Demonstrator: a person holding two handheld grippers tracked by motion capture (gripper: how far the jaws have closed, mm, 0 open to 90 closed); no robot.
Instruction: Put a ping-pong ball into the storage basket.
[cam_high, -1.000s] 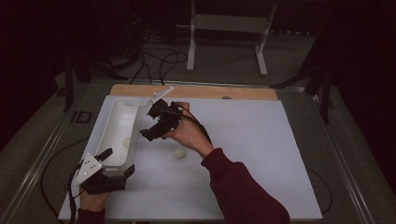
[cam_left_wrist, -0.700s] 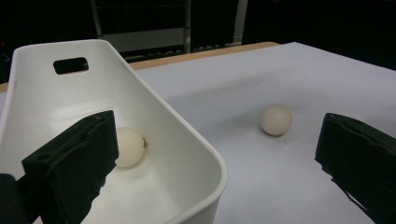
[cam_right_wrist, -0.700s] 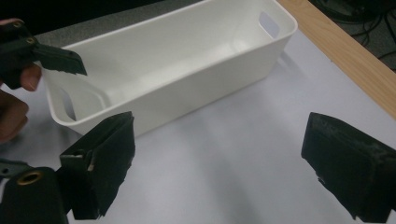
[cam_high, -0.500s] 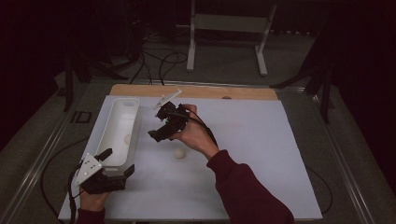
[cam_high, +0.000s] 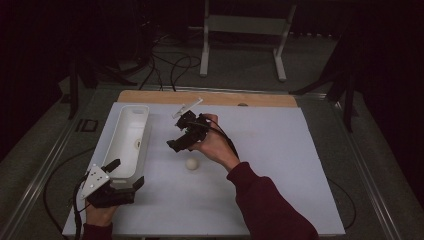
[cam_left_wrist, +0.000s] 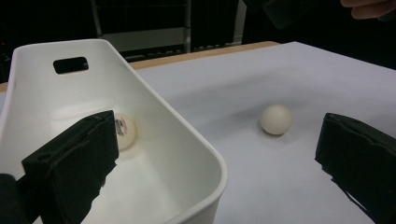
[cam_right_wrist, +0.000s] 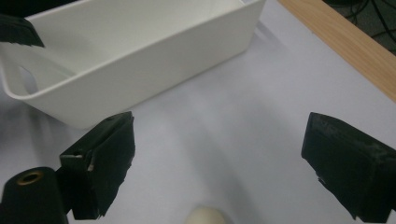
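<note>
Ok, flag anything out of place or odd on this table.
Nothing is spilled or damaged. One white ball lies loose on the table beside the white tub, while another ball already sits inside it. The right claw hangs open above the loose one.

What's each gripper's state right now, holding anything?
Left gripper: open, jaws astride the near end wall of the white bin, gripping nothing.
Right gripper: open, empty, above the loose ball.

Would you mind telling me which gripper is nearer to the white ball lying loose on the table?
Right. The right gripper, jaws open, hovers just above and behind the ball. The left gripper sits off to the ball's left, at the near end of the white bin.
</note>
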